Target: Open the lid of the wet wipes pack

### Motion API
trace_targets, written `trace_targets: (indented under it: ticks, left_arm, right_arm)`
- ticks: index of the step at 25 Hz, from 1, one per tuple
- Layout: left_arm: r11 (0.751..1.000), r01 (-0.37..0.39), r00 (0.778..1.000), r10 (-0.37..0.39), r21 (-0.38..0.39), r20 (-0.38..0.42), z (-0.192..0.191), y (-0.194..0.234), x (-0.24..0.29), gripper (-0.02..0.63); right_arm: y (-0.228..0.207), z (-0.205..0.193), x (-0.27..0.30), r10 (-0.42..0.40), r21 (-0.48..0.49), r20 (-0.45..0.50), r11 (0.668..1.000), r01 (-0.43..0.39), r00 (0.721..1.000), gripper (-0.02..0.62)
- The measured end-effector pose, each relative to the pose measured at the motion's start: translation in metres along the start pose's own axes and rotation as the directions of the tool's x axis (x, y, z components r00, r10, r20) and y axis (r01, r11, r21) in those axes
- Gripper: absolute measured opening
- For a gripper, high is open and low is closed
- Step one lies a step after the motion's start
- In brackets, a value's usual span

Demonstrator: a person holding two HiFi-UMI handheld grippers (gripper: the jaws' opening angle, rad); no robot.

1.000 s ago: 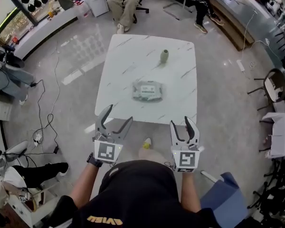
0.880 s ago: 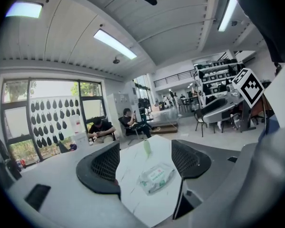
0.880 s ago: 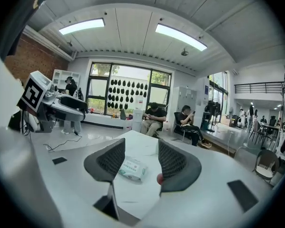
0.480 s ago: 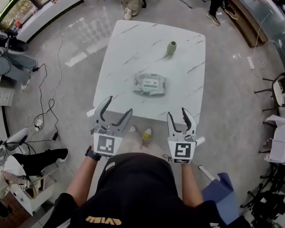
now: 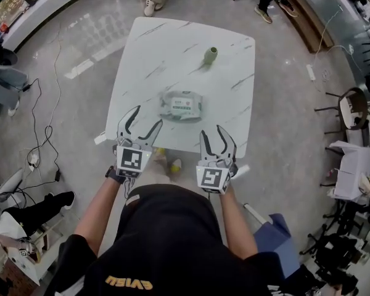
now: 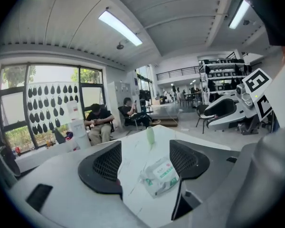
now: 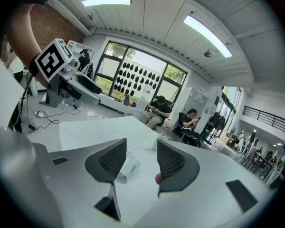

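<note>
1. The wet wipes pack point(image 5: 181, 105) lies flat near the middle of the worktop point(image 5: 166, 48). Its lid point(image 6: 163, 171) faces up and looks shut. A small green bottle point(image 5: 210, 55) stands well behind it, out of our way.
2. Our left tool point(image 5: 145, 117) is released and spread wide. Our right tool point(image 5: 213, 132) is released too, with a narrower gap. Both have just been closing a little, and nothing sits between the pads of either one.
3. Both tools hang over the near edge of the worktop, short of the pack, so we judge the step in hand to be the reach.
4. To do it well, we should bring one tool down on the body of the pack, beside the lid, to pin it.
5. The other tool should come in low and nearly level at the lid's free edge. We cannot yet tell which edge that is, so we should check before committing.
6. We should narrow that tool first, catch only the lid's lip, then lift gently. The soft pack will likely slide or rise if it is not held down.
</note>
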State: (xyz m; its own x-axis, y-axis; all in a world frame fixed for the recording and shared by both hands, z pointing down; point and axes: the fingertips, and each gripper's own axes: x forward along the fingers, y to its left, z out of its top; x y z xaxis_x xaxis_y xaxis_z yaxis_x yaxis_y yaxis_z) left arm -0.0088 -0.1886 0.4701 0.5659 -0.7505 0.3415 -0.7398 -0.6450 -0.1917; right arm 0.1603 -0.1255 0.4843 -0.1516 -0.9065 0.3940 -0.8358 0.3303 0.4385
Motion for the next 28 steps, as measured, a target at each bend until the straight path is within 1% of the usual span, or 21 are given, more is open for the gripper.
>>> trace_targets:
  ticks: [2, 7, 9, 12, 16, 19, 22, 28]
  left_arm:
    - [1.000, 0.020, 1.000, -0.020, -0.010, -0.011, -0.011, 0.005, 0.011, 0.327]
    - [0.996, 0.081, 0.996, -0.082, -0.037, -0.036, -0.041, 0.007, 0.041, 0.327]
    - [0.993, 0.104, 0.993, -0.107, -0.050, -0.055, -0.057, 0.012, 0.054, 0.325]
    - [0.987, 0.135, 0.987, -0.142, -0.090, -0.077, -0.079, 0.018, 0.072, 0.325]
    - [0.979, 0.163, 0.978, -0.177, -0.125, -0.114, -0.102, 0.019, 0.088, 0.320]
    - [0.975, 0.184, 0.971, -0.201, -0.127, -0.131, -0.120, 0.018, 0.102, 0.314]
    - [0.973, 0.204, 0.962, -0.220, -0.107, -0.164, -0.141, 0.013, 0.113, 0.310]
    - [0.962, 0.249, 0.944, -0.267, -0.111, -0.192, -0.153, 0.001, 0.124, 0.305]
  right_arm:
    - [0.007, 0.001, 0.013, -0.004, 0.008, -0.004, 1.000, 0.004, 1.000, 0.196]
    - [0.023, -0.008, 0.041, -0.014, -0.041, -0.039, 0.999, 0.013, 0.999, 0.184]
    - [0.030, -0.013, 0.057, -0.017, -0.069, -0.064, 0.998, 0.013, 0.998, 0.184]
    - [0.043, -0.023, 0.079, -0.013, -0.110, -0.106, 0.994, 0.001, 0.994, 0.184]
    - [0.057, -0.037, 0.101, -0.008, -0.171, -0.162, 0.985, -0.020, 0.987, 0.184]
    - [0.066, -0.048, 0.118, 0.007, -0.205, -0.203, 0.977, -0.050, 0.979, 0.184]
    - [0.075, -0.059, 0.132, 0.026, -0.231, -0.234, 0.970, -0.081, 0.972, 0.181]
    - [0.089, -0.081, 0.150, 0.057, -0.250, -0.306, 0.958, -0.138, 0.950, 0.175]
